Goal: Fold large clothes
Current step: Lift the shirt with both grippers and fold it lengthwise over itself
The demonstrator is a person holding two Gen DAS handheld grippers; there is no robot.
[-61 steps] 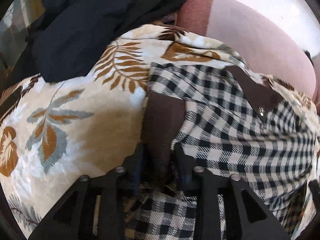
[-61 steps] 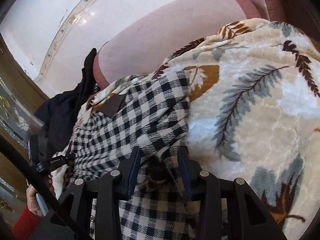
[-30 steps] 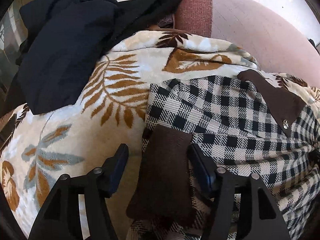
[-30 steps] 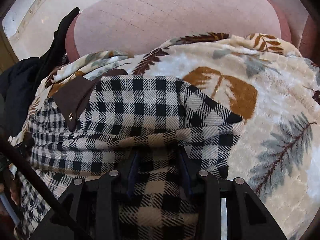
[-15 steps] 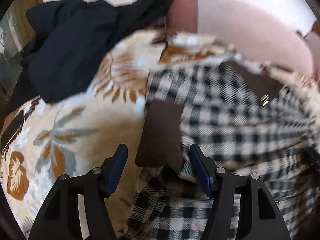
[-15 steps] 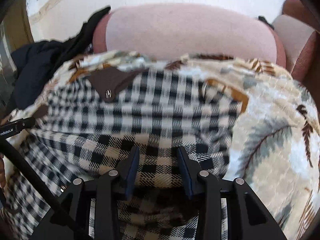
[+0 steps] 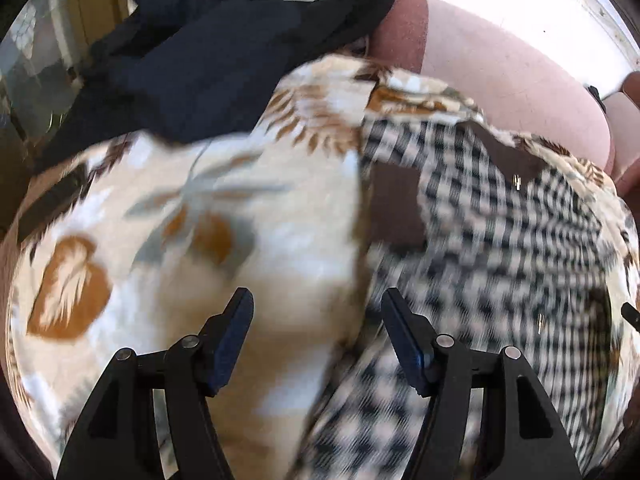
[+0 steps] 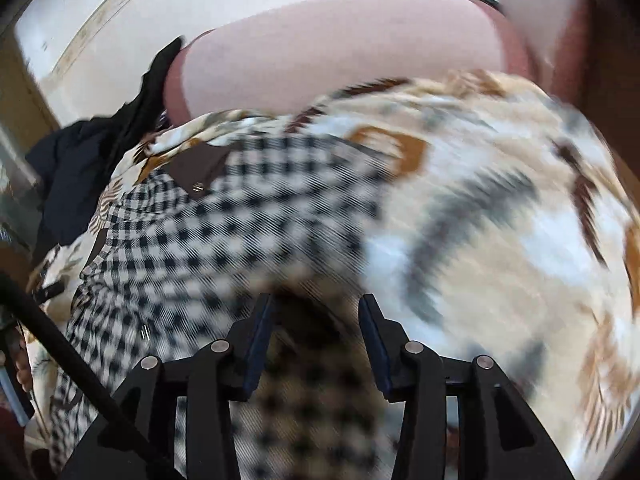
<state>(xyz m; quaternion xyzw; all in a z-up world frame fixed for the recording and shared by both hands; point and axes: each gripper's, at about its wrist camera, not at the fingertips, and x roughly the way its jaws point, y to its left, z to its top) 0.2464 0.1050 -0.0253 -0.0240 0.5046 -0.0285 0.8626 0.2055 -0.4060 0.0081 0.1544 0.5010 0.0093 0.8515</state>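
Note:
A black-and-white checked shirt (image 7: 500, 248) lies spread on a leaf-print blanket (image 7: 240, 220), with its brown cuff (image 7: 396, 204) on its left edge. My left gripper (image 7: 320, 336) hovers open over the blanket, and the shirt's edge runs under its right finger; nothing is gripped. In the right wrist view the shirt (image 8: 240, 220) fills the left half and the blanket (image 8: 500, 240) the right. The jaws of my right gripper (image 8: 316, 340) are opening. A blurred, shadowed fold of the shirt shows between them, and the pads do not appear to press on it.
A dark navy garment (image 7: 200, 52) is heaped at the blanket's far left; it also shows in the right wrist view (image 8: 76, 168). The pink sofa cushion (image 7: 500, 72) rises behind the blanket. A person's hand (image 8: 20, 368) shows at the left edge.
The left gripper let go of the brown cuff, then drew back and left, so the cuff now lies ahead to the right. The right gripper lifted and backed off; both views are blurred.

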